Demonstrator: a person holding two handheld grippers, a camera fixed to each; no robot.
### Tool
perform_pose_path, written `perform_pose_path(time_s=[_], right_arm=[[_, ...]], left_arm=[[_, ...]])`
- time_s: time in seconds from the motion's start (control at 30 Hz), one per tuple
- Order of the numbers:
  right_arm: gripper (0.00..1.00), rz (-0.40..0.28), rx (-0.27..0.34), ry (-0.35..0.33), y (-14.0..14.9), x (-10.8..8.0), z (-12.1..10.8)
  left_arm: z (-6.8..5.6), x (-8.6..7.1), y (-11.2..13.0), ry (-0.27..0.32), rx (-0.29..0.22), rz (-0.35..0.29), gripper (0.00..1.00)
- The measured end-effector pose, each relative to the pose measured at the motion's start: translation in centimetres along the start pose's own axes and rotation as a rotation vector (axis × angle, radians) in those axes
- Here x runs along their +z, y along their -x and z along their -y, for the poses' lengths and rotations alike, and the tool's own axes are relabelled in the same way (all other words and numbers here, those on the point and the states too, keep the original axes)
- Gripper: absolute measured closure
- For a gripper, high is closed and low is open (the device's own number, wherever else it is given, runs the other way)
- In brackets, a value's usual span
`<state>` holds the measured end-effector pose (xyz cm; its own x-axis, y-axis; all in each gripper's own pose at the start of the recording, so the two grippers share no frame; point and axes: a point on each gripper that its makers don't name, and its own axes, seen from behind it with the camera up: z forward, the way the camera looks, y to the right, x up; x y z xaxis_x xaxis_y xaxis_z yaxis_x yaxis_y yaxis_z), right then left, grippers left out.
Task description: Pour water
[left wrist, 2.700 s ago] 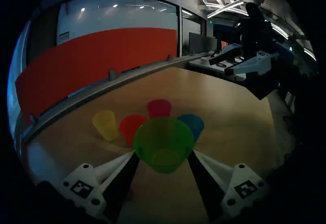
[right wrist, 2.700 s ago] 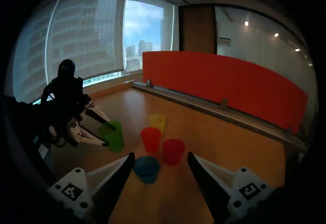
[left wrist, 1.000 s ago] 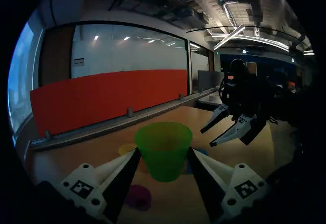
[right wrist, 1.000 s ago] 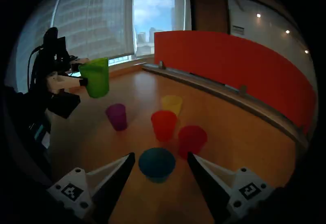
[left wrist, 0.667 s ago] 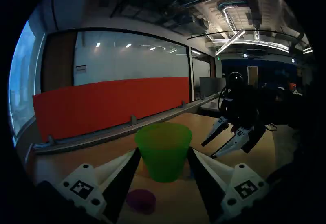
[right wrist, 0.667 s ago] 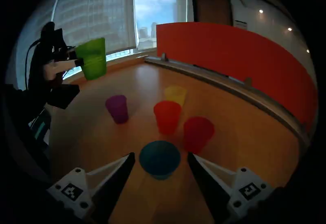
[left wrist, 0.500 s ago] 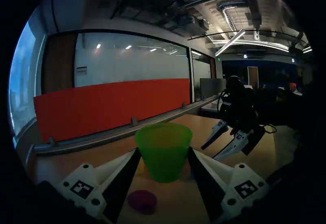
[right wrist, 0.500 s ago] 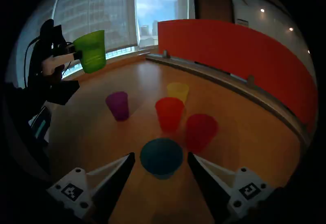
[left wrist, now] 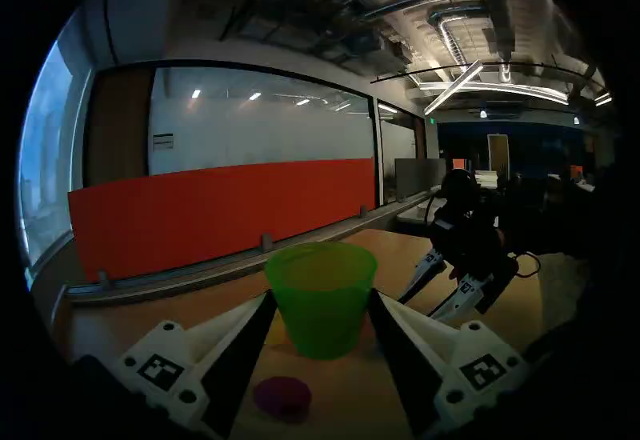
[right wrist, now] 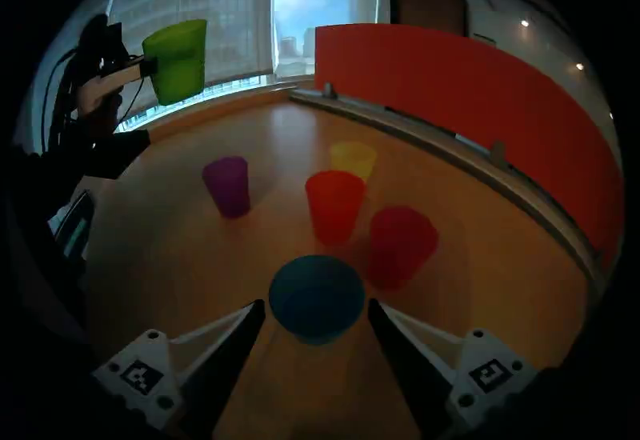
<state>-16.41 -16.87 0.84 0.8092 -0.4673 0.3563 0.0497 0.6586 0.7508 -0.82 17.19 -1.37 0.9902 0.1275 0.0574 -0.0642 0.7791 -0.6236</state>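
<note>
**Where is the green cup sitting?**

— It isn't sitting. I'm holding the green cup (left wrist: 321, 276) up in the air, upright, with the left claw (left wrist: 321, 300) clamping it on both sides. The fingers are pointing out level, well above the surface (right wrist: 184, 280). In the right gripper view the same cup (right wrist: 176, 60) is hanging high at the upper left, in front of the window (right wrist: 232, 24).

**And your other hand?**

— I'm carrying the right claw (right wrist: 314, 306) low and angling it down at the surface. Its fingers are standing apart, and the blue cup (right wrist: 316, 296) is lying between the tips. I cannot tell whether either pad is touching it.

**What is lying around them?**

— Just beyond the blue cup, the orange cup (right wrist: 334, 204) and the red cup (right wrist: 400, 244) are standing side by side. The yellow cup (right wrist: 353, 158) is standing behind the orange one, and the purple cup (right wrist: 227, 186) is standing apart to their left. The red partition (right wrist: 480, 104) is running along the far edge.
</note>
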Motion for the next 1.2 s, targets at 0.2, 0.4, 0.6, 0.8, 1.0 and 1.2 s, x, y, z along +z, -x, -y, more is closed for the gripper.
perform_pose_path(time_s=[0.2, 0.4, 0.6, 0.8, 1.0, 1.2], right_arm=[[0.0, 0.006, -0.006, 0.001, 0.3, 1.2, -0.1], [0.0, 0.004, -0.009, 0.003, 0.5, 2.3, -0.2], [0.02, -0.004, -0.019, 0.009, 0.5, 3.1, -0.2], [0.08, -0.019, -0.025, 0.013, 0.5, 3.3, -0.3], [0.09, -0.047, -0.006, 0.015, 0.2, 3.3, -0.3], [0.09, -0.109, 0.029, 0.013, -1.3, 2.5, -0.4]], left_arm=[[0.2, 0.1, 0.3, -0.001, -0.007, 0.002, 0.17], [0.5, 0.1, 0.6, -0.005, -0.014, 0.005, 0.17], [0.7, 0.0, 0.9, -0.009, -0.017, 0.01, 0.17], [0.7, 0.1, 1.2, -0.008, -0.02, 0.012, 0.17], [0.7, 0.2, 1.6, -0.006, -0.022, 0.015, 0.17], [0.5, 0.3, 1.6, -0.002, -0.023, 0.014, 0.17]])
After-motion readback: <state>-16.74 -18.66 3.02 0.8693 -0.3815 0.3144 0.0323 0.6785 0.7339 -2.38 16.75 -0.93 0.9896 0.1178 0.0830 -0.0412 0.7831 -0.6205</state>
